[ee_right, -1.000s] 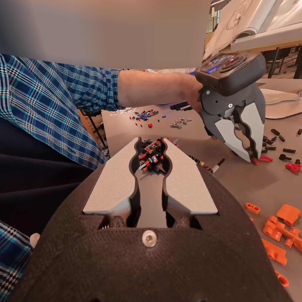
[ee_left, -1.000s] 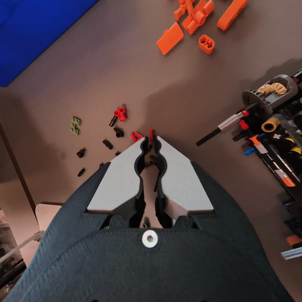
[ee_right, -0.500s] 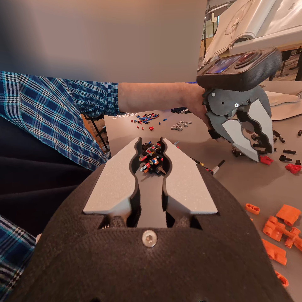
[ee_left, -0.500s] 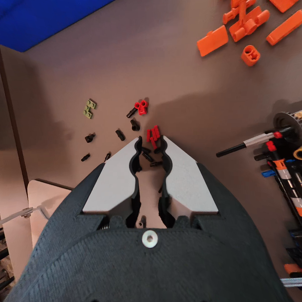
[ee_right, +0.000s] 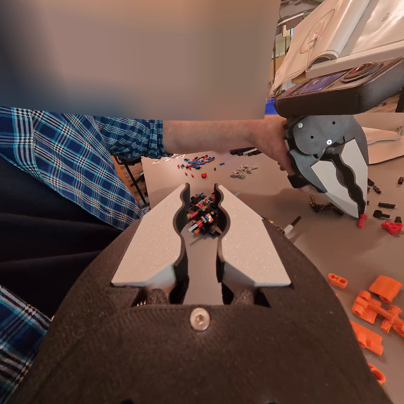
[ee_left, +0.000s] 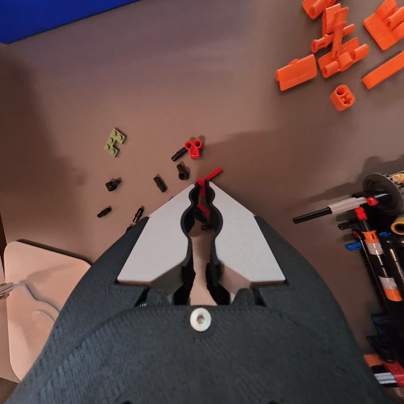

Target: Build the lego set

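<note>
A small red pin (ee_left: 202,188) is being pinched at the tips of the left gripper (ee_left: 202,185), whose jaws are clenched on it just above the grey table (ee_left: 196,87), probably so it can be carried to the model. Black pins (ee_left: 160,184) are lying scattered beside that red pin. The right gripper (ee_right: 201,185) is being held released, empty, around the partly built model (ee_right: 203,218) farther along the table, apparently steadying it.
</note>
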Motion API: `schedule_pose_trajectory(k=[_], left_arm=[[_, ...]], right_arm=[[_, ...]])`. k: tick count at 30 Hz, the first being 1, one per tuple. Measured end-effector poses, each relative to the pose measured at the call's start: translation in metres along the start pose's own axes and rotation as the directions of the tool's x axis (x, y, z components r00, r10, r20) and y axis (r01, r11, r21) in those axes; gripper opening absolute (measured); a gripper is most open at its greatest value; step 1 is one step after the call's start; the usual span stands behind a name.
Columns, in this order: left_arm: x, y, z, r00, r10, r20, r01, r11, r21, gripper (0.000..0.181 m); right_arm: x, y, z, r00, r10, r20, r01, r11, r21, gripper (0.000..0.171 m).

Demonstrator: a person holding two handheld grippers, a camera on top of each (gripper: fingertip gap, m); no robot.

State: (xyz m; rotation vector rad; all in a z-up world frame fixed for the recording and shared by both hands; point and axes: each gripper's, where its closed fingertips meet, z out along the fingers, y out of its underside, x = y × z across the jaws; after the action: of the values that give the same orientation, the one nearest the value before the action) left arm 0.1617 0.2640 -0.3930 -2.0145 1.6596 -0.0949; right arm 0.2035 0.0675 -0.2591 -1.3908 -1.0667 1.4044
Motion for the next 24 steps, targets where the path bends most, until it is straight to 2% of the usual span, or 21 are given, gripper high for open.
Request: schedule_pose_trajectory(k=[1, 8, 19, 24], left_arm=[[-0.0008, -0.0002, 0.0001, 1.000, 0.009, 0.008, -0.009, 1.000, 0.003, 0.002], [-0.0028, 0.0016, -0.0001, 0.999, 0.033, 0.013, -0.033, 0.999, 0.000, 0.010], [-0.0025, 0.0004, 0.0029, 0.992, -0.051, -0.115, 0.052, 0.999, 0.008, 0.005], [-0.0028, 0.0005, 0.0029, 0.992, -0.044, -0.122, 0.047, 0.999, 0.018, 0.006]], right_arm=[[-0.0001, -0.0003, -0.0003, 1.000, 0.000, 0.001, 0.000, 1.000, 0.002, 0.019], [-0.0003, -0.0011, -0.0006, 1.000, 0.003, 0.006, -0.003, 1.000, 0.006, 0.018], [-0.0003, -0.0020, -0.0006, 1.000, 0.008, 0.012, -0.008, 1.000, 0.012, 0.018], [0.0002, -0.0034, -0.0016, 1.000, 0.005, 0.010, -0.006, 1.000, 0.018, 0.018]])
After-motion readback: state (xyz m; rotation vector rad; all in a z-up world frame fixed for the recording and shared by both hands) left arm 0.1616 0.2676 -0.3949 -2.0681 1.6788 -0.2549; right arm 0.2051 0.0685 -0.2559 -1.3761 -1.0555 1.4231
